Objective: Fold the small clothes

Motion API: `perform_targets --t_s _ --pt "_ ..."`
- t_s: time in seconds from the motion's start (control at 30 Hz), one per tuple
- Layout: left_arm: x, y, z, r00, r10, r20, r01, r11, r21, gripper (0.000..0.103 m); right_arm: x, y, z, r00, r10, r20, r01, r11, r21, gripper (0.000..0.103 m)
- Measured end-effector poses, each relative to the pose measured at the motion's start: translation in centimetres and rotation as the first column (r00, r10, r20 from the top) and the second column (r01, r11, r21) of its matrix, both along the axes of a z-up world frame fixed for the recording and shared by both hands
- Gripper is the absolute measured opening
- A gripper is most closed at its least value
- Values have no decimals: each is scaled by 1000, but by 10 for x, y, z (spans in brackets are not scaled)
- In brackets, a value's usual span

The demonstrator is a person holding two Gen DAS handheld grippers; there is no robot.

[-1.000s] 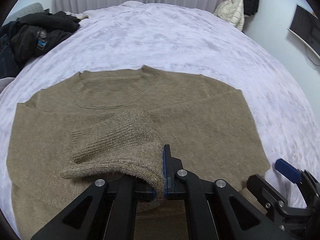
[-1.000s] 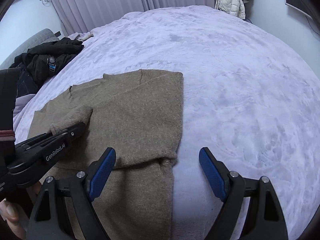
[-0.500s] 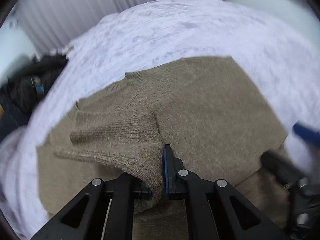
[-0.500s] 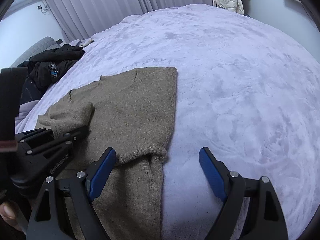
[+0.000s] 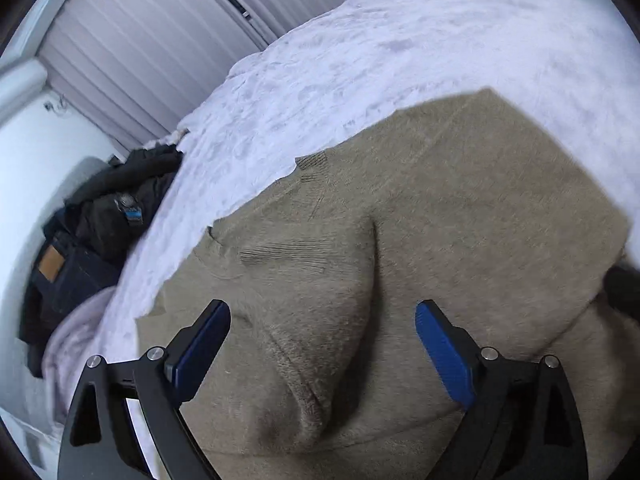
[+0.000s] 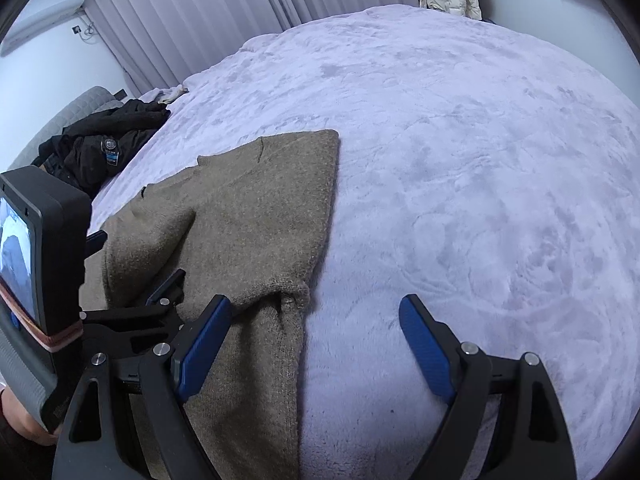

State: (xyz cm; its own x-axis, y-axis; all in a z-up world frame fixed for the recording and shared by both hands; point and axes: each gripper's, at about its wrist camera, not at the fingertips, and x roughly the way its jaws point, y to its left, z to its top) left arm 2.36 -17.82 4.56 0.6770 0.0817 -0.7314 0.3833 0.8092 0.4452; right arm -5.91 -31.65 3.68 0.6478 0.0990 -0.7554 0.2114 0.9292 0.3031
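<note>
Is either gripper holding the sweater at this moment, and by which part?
Nothing is held. The left gripper is opening, its pads clear of the folded-in sleeve lying between them on the sweater. The right gripper stands open, empty.

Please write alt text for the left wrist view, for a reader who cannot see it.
The left gripper is opening above a brown sweater lying on a pale lilac bedspread; its folded sleeve lies between the blue pads, untouched. Dark clothes are piled at the left.

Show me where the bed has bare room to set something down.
Bare blanket right of and beyond the brown sweater, up to the curtains. Crowded: dark clothes pile at the bed's left edge; both grippers over the sweater's near end.
</note>
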Motion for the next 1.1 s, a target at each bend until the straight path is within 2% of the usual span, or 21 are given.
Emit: perform_targets --t_s 0.03,0.07,0.13,0.17,0.23,0.27,0.33,0.4,0.47,0.53,0.6,0.67,0.73,0.8,0.83,0.87,0.9,0.93,0.97,1.03,1.1 --pt "0 4 7 1000 -7 -27 5 997 -71 95 -1 -1 0 1000 -1 2 1 1000 3 88" --pt "-3 10 16 997 -35 -71 21 983 -182 94 -2 -2 1 1000 -3 3 3 1000 5 88" --pt "-9 21 33 987 -109 -115 61 930 -363 93 -5 -3 4 1000 -17 6 17 1000 -2 88" --pt "-8 24 39 986 -121 -118 64 915 -399 94 -6 -4 8 1000 -27 14 27 1000 -10 88" --pt "-4 36 48 967 -187 -172 70 846 -529 94 -11 -7 16 998 -39 41 39 999 -4 88" --pt "0 49 51 959 -191 -208 32 806 -591 94 -12 -8 19 998 -44 41 44 999 -15 88" --pt "8 79 53 963 -145 -228 -43 751 -659 94 -15 -6 28 998 -33 54 37 998 -60 88" --pt "19 116 49 971 -34 -238 -140 726 -673 94 -16 0 38 997 -16 69 23 994 -103 88" --pt "37 152 38 952 96 -292 -274 696 -664 94 -8 12 46 997 26 68 -16 990 -139 88" --pt "47 179 27 932 173 -318 -348 670 -655 94 7 36 53 994 85 62 -72 980 -185 88" --pt "53 202 13 910 245 -334 -409 661 -629 94 25 66 58 987 149 52 -133 963 -234 88" --pt "57 218 -5 889 271 -368 -451 652 -609 94 46 101 58 975 218 30 -201 938 -283 88" --pt "58 224 -21 888 264 -376 -451 655 -606 94 68 139 51 954 298 -18 -287 900 -329 88" --pt "52 219 -26 916 243 -320 -394 699 -597 96 89 174 35 932 352 -86 -357 850 -387 88" --pt "49 213 -27 928 223 -298 -362 727 -584 103 100 189 24 924 361 -123 -378 823 -423 88" --pt "44 206 -28 939 215 -269 -333 765 -551 102 109 196 12 918 362 -162 -395 806 -441 85" --pt "41 203 -30 945 219 -245 -319 785 -531 102 117 198 1 915 350 -201 -403 800 -445 76" --pt "39 198 -34 949 218 -227 -306 808 -504 102 121 193 -7 920 326 -216 -389 814 -430 71" --pt "37 197 -35 953 219 -210 -296 819 -491 102 119 180 -6 937 296 -186 -347 854 -388 70" --pt "35 197 -35 957 220 -190 -288 814 -504 102 111 142 0 973 186 -138 -218 937 -273 66" --pt "35 202 -34 957 219 -190 -287 803 -522 102 92 97 3 992 83 -92 -95 985 -145 67"
